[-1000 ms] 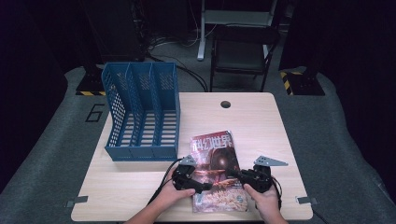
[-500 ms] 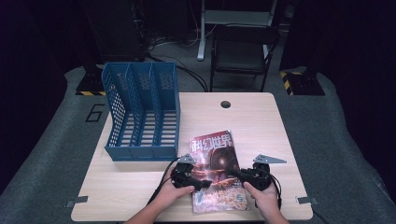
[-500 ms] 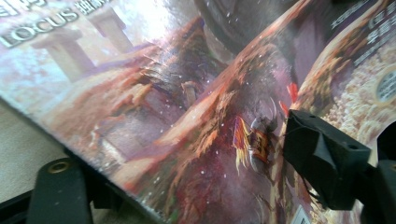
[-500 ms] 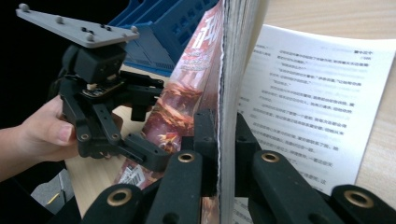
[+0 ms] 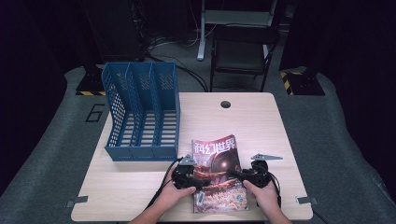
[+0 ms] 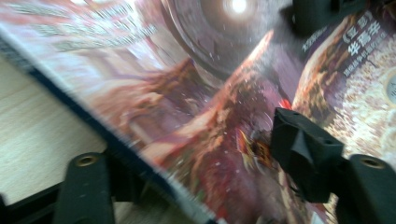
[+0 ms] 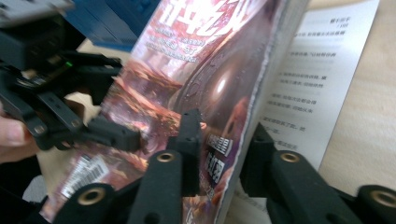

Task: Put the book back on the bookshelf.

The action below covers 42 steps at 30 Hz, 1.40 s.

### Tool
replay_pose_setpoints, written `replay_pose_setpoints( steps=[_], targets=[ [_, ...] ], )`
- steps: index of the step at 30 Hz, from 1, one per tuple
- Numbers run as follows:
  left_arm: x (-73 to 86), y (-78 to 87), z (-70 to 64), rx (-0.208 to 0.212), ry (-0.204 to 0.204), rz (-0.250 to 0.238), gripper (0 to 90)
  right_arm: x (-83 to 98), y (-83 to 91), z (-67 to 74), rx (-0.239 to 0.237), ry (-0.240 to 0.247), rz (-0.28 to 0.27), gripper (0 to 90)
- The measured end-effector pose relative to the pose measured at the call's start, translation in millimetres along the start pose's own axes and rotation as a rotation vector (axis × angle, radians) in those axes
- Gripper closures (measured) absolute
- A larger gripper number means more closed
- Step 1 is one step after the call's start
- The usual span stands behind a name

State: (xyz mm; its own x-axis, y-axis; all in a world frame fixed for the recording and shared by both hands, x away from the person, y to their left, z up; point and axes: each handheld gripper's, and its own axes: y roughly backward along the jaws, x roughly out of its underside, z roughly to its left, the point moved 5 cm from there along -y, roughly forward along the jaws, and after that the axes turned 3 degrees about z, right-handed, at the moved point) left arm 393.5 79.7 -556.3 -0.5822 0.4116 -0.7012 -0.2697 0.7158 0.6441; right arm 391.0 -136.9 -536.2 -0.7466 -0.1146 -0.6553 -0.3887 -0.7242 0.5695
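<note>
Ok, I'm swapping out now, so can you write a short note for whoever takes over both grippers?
Left gripper: jaws straddle the magazine's spine edge and have just been closing; no firm grip seen yet.
Right gripper: jaws have just been opening and stand on either side of the magazine's open edge, with the cover lifted off the white page below.
Things: the magazine lies at the near edge of the table, and the blue file rack stands to its left, further back.
Done: both grippers are at the magazine.
Left: probably get a sure hold, lift it and stand it in a slot of the rack.
</note>
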Motion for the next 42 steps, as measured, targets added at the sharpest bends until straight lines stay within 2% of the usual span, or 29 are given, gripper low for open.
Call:
replay_pose_setpoints(
  steps=[4,10,11,12,15,16,17,18,20,23,25,27,28,29,33,34,35,36,38,40,42],
  targets=[
    [0.0,-0.3,0.8,-0.020,-0.014,-0.004,40.4,1.9,-3.6,-4.1,0.012,-0.003,0.041,65.0],
    [-0.3,0.0,2.4,-0.029,0.001,-0.008,45.8,4.1,-7.2,-8.1,0.027,-0.004,0.081,57.8],
    [-0.4,0.1,2.4,-0.029,0.005,-0.007,46.6,5.1,-6.5,-6.5,0.034,-0.031,0.102,57.2],
    [-0.4,0.1,2.7,-0.033,0.008,-0.008,47.0,4.6,-6.7,-8.9,0.040,-0.007,0.097,56.2],
    [-0.2,0.3,2.9,-0.026,0.015,-0.010,48.1,5.0,-4.8,-10.4,0.040,-0.038,0.116,53.0],
    [-0.3,0.3,3.3,-0.027,0.013,-0.010,48.4,5.3,-3.9,-12.3,0.044,-0.034,0.122,52.5],
    [-0.3,0.4,3.6,-0.027,0.012,-0.010,48.7,6.1,-2.5,-12.6,0.040,-0.058,0.133,51.9],
    [-0.5,0.5,3.8,-0.026,0.013,-0.009,49.0,6.3,-1.4,-14.8,0.037,-0.052,0.135,51.7],
    [-0.7,0.6,4.6,-0.026,0.012,-0.011,49.7,7.4,1.9,-16.0,0.022,-0.083,0.145,51.7],
    [-0.9,0.9,5.8,-0.023,0.021,-0.012,51.2,7.8,6.3,-20.4,0.002,-0.086,0.145,51.6],
    [-0.9,0.7,6.0,-0.020,0.031,-0.014,52.2,8.5,9.5,-19.9,-0.011,-0.113,0.156,51.7],
    [-1.2,0.9,6.8,-0.015,0.037,-0.013,53.3,9.5,10.9,-22.1,-0.017,-0.102,0.163,53.1],
    [-1.3,0.9,7.5,-0.015,0.035,-0.013,53.8,10.5,11.3,-21.6,-0.021,-0.118,0.176,54.0],
    [-1.4,1.0,7.8,-0.015,0.031,-0.012,54.1,11.2,10.9,-23.9,-0.018,-0.110,0.180,55.7],
    [-1.4,0.8,8.0,-0.019,0.032,-0.012,54.7,12.7,11.8,-25.6,-0.016,-0.137,0.184,59.6],
    [-1.5,0.8,8.0,-0.020,0.032,-0.012,54.9,12.7,11.4,-26.6,-0.014,-0.121,0.178,60.3],
    [-1.5,0.7,7.9,-0.021,0.031,-0.013,55.1,13.2,11.9,-24.8,-0.011,-0.137,0.185,61.9],
    [-1.5,0.6,7.8,-0.022,0.032,-0.013,55.3,13.2,11.5,-26.3,0.002,-0.112,0.180,63.7],
    [-1.6,0.8,8.1,-0.022,0.036,-0.011,55.8,13.2,11.5,-27.1,0.011,-0.110,0.178,67.4],
    [-2.4,0.6,7.9,-0.021,0.043,-0.010,56.4,13.2,11.3,-27.0,0.008,-0.110,0.181,72.1],
    [-3.1,1.1,8.3,-0.019,0.061,-0.002,57.5,12.4,11.4,-26.3,-0.015,-0.121,0.176,77.8]
  ],
)
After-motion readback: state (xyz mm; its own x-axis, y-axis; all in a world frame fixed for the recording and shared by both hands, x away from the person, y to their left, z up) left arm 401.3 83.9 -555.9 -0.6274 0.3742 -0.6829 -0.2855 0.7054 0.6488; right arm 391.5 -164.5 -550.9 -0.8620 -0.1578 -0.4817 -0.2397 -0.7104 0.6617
